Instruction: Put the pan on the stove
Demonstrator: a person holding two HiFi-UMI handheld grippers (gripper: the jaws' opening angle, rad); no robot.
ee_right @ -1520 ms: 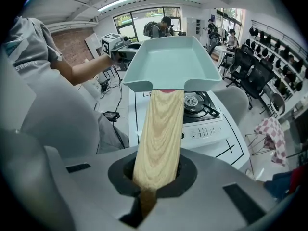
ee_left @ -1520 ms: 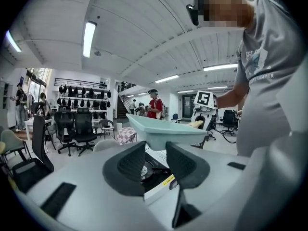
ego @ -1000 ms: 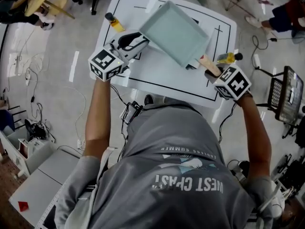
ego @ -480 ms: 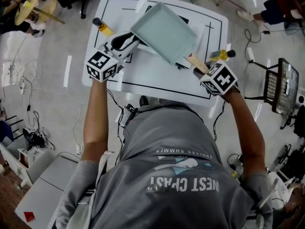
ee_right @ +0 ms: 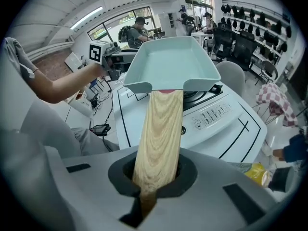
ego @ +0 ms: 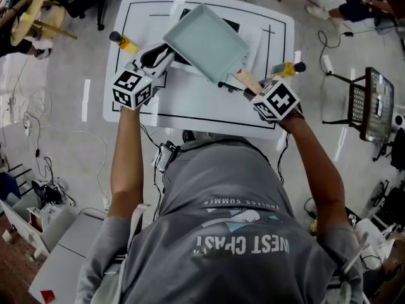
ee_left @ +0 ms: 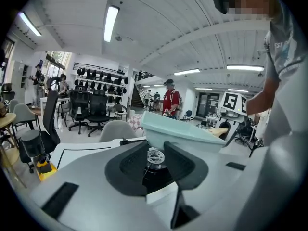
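So the pan isn't sitting on the stove yet. It's hanging in the air right above it, tilted, with its wooden handle pointing back from the stove toward the person. The right gripper is pinching the very tail of that handle, fingers clamping tight on the wood. The left gripper is hovering at the stove's left edge, just beside the pan's side wall. Its fingers are looking pressed together on nothing, and I can't tell if they're actually touching the pan.

Handling-wise, I'm guessing the pan is stiff and fairly light, thin metal with a glossy coating. So not fragile, but it's going to clank if it's dropped. The catch is leverage: gripping the handle's far end is making the body want to droop and roll, and smooth wood could be slipping in the fingers. Grabbing nearer the pan body would be feeling steadier, or the left gripper could be propping the rim on the way down.
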